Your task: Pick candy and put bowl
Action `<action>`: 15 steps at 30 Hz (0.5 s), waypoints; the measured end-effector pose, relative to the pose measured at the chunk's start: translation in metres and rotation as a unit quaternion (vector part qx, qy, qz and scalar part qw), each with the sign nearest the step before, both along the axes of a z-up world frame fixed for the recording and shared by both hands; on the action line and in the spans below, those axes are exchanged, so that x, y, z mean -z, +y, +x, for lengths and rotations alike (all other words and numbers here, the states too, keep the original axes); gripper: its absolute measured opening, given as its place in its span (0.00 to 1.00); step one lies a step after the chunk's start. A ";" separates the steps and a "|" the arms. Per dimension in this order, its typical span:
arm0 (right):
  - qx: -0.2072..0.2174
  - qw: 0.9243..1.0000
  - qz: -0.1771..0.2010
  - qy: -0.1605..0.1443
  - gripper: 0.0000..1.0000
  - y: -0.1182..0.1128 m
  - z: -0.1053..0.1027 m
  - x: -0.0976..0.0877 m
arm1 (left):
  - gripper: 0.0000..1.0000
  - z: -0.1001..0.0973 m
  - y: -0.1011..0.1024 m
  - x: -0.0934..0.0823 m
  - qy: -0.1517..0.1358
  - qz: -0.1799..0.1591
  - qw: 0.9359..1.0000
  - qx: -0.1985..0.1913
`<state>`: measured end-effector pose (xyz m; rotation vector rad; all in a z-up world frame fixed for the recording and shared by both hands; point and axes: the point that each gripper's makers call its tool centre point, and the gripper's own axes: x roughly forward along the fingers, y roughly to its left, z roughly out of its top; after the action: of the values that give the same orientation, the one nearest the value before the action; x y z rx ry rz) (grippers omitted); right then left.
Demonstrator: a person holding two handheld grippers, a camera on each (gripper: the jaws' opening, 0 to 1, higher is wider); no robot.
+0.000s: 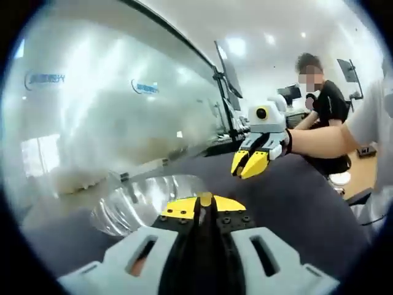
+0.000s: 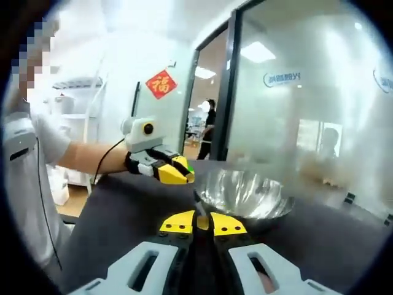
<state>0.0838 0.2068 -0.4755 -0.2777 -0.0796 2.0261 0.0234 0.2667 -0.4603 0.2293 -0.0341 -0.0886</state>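
- In the left gripper view our left gripper (image 1: 205, 200) has its yellow tips pressed together on a small yellowish candy (image 1: 206, 198), held just over the near rim of the steel bowl (image 1: 132, 206).
- That view also catches the right gripper (image 1: 250, 164) coming in from the right, over the dark table (image 1: 295, 196). Its tips look nearly closed there, and we can't make out anything between them.
- The right gripper view sorts that out: the right gripper (image 2: 203, 221) is pinching its own candy (image 2: 203, 222), jaws tight together, just in front of the bowl (image 2: 245, 193).
- It also shows the left gripper (image 2: 184, 172) from the side, beside the bowl's left rim, with a bit of green at its tip.
- Both candies are just small blobs poking up between the tips, so we can't really call a long axis or which way they point.
- Glass wall (image 1: 116, 98) sits behind the bowl.
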 end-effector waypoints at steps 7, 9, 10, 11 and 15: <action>0.052 0.997 0.050 0.033 0.04 0.042 0.026 -0.052 | 0.01 0.003 0.044 -0.036 -0.038 -0.021 0.997 -0.068; 0.058 0.996 0.058 0.035 0.04 0.054 0.029 -0.062 | 0.01 0.006 0.057 -0.042 -0.040 -0.035 0.996 -0.078; 0.069 0.995 0.056 0.042 0.04 0.064 0.033 -0.066 | 0.01 0.009 0.065 -0.044 -0.038 -0.031 0.995 -0.091; 0.077 0.995 0.051 0.042 0.04 0.069 0.035 -0.065 | 0.01 0.011 0.073 -0.044 -0.033 -0.024 0.994 -0.104; 0.108 0.993 0.039 0.020 0.04 0.092 0.040 -0.059 | 0.02 0.022 0.090 -0.046 -0.025 -0.025 0.991 -0.126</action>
<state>0.1238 0.2984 -0.4166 -0.1867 -0.1000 1.8091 0.0453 0.3564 -0.4148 0.1837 -0.0571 0.1688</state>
